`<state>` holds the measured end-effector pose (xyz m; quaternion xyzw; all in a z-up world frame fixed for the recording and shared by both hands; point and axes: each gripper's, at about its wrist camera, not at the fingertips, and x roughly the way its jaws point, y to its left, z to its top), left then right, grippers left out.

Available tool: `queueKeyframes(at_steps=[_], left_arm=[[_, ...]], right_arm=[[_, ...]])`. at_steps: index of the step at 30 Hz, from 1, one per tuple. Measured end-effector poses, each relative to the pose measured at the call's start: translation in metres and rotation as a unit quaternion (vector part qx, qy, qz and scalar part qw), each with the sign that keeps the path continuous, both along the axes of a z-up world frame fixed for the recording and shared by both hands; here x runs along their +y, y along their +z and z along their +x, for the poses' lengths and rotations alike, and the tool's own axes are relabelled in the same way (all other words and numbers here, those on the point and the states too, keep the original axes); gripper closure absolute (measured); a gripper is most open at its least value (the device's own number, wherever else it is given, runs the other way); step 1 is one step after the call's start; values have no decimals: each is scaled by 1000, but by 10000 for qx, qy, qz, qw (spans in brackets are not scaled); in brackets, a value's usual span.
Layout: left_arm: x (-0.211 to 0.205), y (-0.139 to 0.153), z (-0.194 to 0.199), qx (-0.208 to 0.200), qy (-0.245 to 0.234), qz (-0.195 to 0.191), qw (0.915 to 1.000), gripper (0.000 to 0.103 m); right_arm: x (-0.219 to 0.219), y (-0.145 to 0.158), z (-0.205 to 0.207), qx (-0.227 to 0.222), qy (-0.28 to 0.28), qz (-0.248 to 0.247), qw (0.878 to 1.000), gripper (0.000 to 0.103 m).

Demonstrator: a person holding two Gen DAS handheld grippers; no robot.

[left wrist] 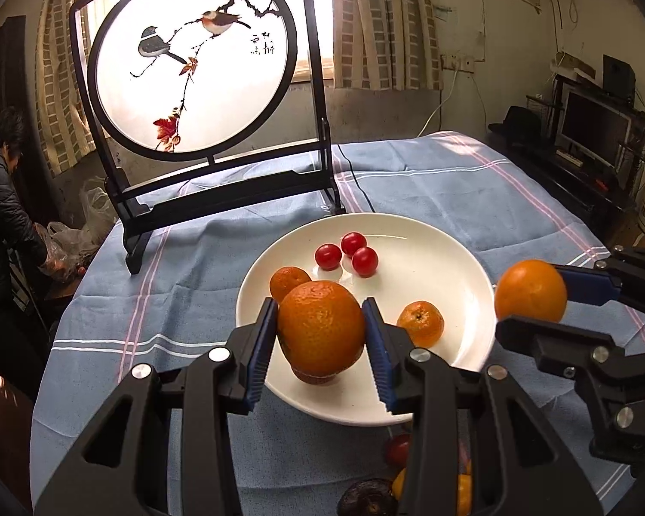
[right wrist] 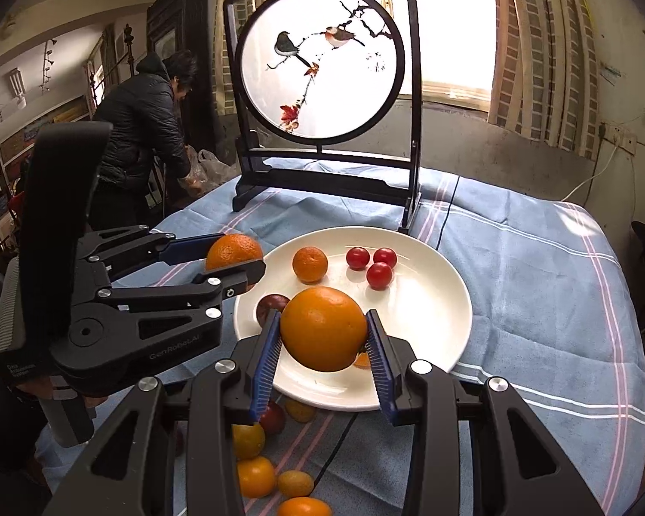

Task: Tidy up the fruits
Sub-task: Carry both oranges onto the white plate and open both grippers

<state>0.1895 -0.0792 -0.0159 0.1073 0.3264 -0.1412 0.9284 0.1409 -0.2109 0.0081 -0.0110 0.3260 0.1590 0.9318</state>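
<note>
Left tongs (left wrist: 320, 335) clamped on a big orange (left wrist: 321, 327), blue pads (left wrist: 265, 344) pressing both sides. They hold it over the near-left part of the white plate (left wrist: 430, 232).

Right tongs (right wrist: 324, 337) clamped on a second orange (right wrist: 323, 329), same grip, over the plate's near edge. From the left wrist camera the right tongs come in from the right, just beside the plate rim, orange held off the table.

On the plate, ahead of both tongs: three cherry tomatoes (left wrist: 347, 253) bunched together at the far side, a small mandarin (left wrist: 289, 282) just behind the left tongs' orange, another mandarin (left wrist: 421, 323) between the two tongs. A dark round fruit (right wrist: 271, 307) sits on the plate just left of the right tongs' orange; cannot tell what kind.

Below and behind the tongs, on the blue striped tablecloth (left wrist: 473, 185) at the near edge: loose pile of small orange and yellow fruits (right wrist: 256, 475) plus some dark red ones, partly hidden by the tong bodies.

Well ahead of the plate, a round bird-painting screen (left wrist: 193, 56) in a black stand, upright on the table. A person in a dark jacket (right wrist: 139, 120) bends over plastic bags off the table's far-left side.
</note>
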Motion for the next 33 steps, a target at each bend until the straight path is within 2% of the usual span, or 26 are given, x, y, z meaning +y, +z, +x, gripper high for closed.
queueKeyframes(at_steps=[5, 13, 20, 25, 27, 28, 29, 30, 33], left_arm=[[-2, -12, 21, 135, 44, 86, 9999, 64], [-10, -29, 44, 398, 52, 162, 9991, 64], [-31, -44, 70, 425, 106, 580, 9974, 64], [-32, -56, 77, 498, 137, 681, 9963, 63], [-30, -59, 79, 522, 176, 657, 9963, 59], [-29, -59, 79, 487, 223, 670, 9963, 52], [-28, -58, 78, 374, 281, 702, 9964, 36], [-26, -55, 75, 259, 291, 695, 9968, 32], [-22, -47, 69, 234, 249, 632, 9974, 32]], right_arm=[[-13, -15, 27, 173, -273, 52, 9995, 64], [-19, -35, 61, 447, -411, 99, 9981, 64], [-23, -51, 96, 730, -636, 79, 9953, 63], [-25, -61, 112, 841, -677, 76, 9941, 63], [-21, -65, 117, 927, -590, 25, 9939, 63], [-19, -66, 118, 929, -619, -59, 9937, 57], [-19, -63, 116, 810, -712, -106, 9941, 51], [-19, -60, 113, 704, -693, -59, 9951, 49], [-21, -49, 101, 587, -622, 43, 9963, 48]])
